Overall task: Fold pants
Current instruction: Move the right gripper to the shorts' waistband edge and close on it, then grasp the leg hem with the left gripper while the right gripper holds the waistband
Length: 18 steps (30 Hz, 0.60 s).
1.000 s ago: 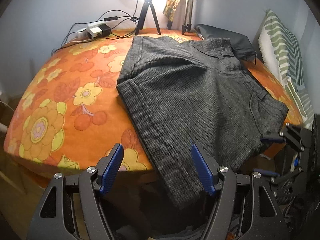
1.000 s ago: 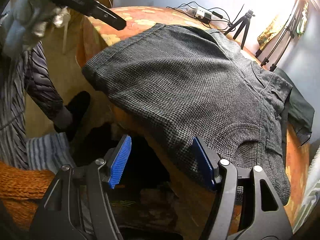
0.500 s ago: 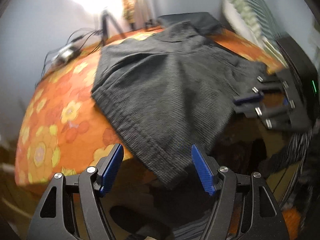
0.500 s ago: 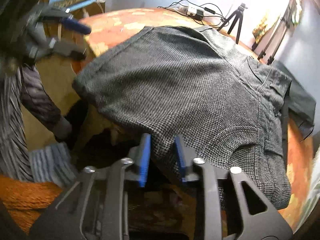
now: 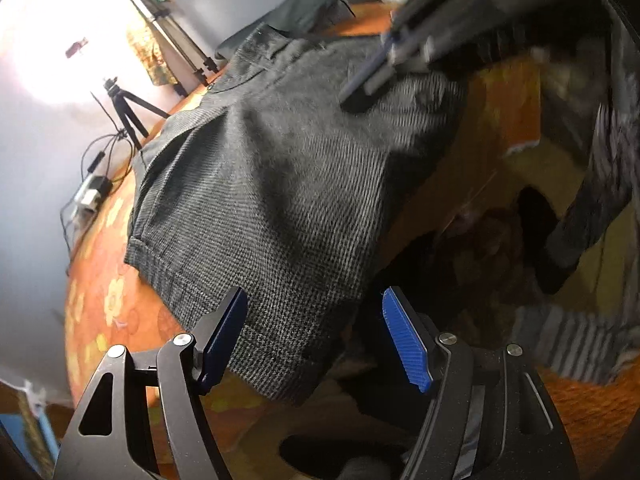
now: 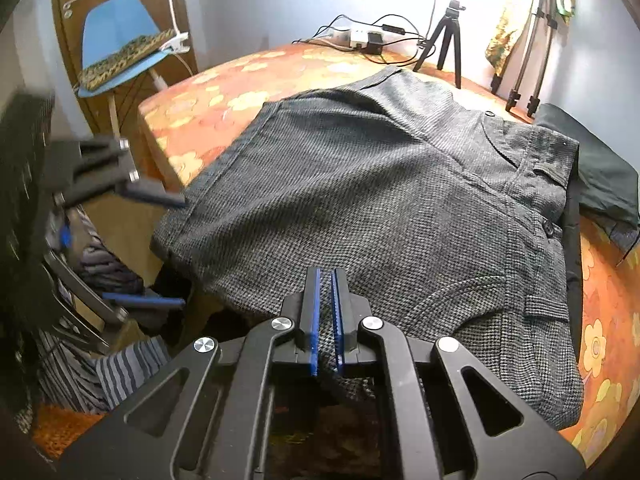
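Observation:
Grey checked pants (image 6: 380,208) lie folded on the orange flowered table, one edge hanging over the near side; they also show in the left wrist view (image 5: 272,200). My right gripper (image 6: 325,316) is shut on the pants' near overhanging edge, fabric pinched between its blue pads. My left gripper (image 5: 314,332) is open, its jaws on either side of the hem corner that hangs over the table edge, not closed on it. The left gripper shows at the left of the right wrist view (image 6: 132,192). The right gripper appears blurred in the left wrist view (image 5: 384,76).
The orange flowered table (image 6: 208,108) carries a small black tripod (image 6: 444,36), a power strip with cables (image 6: 360,38) and a dark garment (image 6: 600,172) at the far right. A blue chair (image 6: 120,40) stands beyond the table. Striped cloth (image 6: 112,372) lies below.
My right gripper has closed from wide open onto the pants' near edge. My left gripper has swung around to the hem corner and stays open.

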Each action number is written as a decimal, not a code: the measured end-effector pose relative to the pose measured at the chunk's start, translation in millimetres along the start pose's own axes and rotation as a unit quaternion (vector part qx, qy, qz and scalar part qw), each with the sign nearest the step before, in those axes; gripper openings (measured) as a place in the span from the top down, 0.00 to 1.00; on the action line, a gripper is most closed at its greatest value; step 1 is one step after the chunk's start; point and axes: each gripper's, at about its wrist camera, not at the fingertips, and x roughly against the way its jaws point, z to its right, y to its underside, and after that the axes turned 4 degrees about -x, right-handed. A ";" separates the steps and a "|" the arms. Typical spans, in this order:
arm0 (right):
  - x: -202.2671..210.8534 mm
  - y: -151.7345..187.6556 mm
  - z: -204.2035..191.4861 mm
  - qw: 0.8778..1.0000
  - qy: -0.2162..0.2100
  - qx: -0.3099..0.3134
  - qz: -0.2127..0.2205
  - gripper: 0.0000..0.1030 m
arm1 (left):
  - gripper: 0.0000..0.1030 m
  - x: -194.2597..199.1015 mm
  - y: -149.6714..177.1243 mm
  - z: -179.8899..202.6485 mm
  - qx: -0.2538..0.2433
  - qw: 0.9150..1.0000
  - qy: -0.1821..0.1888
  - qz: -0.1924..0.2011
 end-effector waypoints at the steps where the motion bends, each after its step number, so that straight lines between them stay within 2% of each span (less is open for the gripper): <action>1: 2.0 0.2 2.4 1.000 -0.001 -0.003 0.003 0.94 | 0.32 -3.2 2.1 0.6 -0.003 1.000 -0.003 -0.003; 5: 12.1 13.2 11.7 1.000 -0.017 -0.010 0.003 0.92 | 0.32 -8.8 10.9 -6.2 0.014 1.000 0.005 -0.009; 6: 13.0 18.8 9.9 1.000 -0.010 0.000 -0.001 0.83 | 0.32 -9.3 12.0 -8.4 0.019 1.000 0.008 -0.009; 7: 12.6 24.1 7.8 1.000 -0.006 0.009 -0.004 0.66 | 0.32 -9.6 13.1 -11.3 0.026 1.000 0.010 -0.008; 9: 9.8 32.4 2.6 1.000 0.002 0.024 -0.011 0.42 | 0.32 -9.3 14.1 -11.5 0.033 0.999 0.010 -0.004; 12: -2.2 43.4 -14.6 0.997 0.024 0.073 -0.028 0.40 | 0.32 -7.1 11.0 -14.3 0.033 0.999 0.006 0.008; 16: -21.7 53.5 -37.2 0.984 0.084 0.152 -0.039 0.40 | 0.32 -0.3 8.3 -12.0 0.037 0.999 0.007 0.017; 17: -26.3 54.4 -40.2 0.980 0.101 0.166 -0.042 0.41 | 0.32 1.2 8.5 -12.3 0.038 0.999 0.008 0.019; 18: -27.5 55.1 -41.2 0.979 0.107 0.169 -0.043 0.52 | 0.32 3.2 8.5 -12.8 0.040 0.999 0.008 0.022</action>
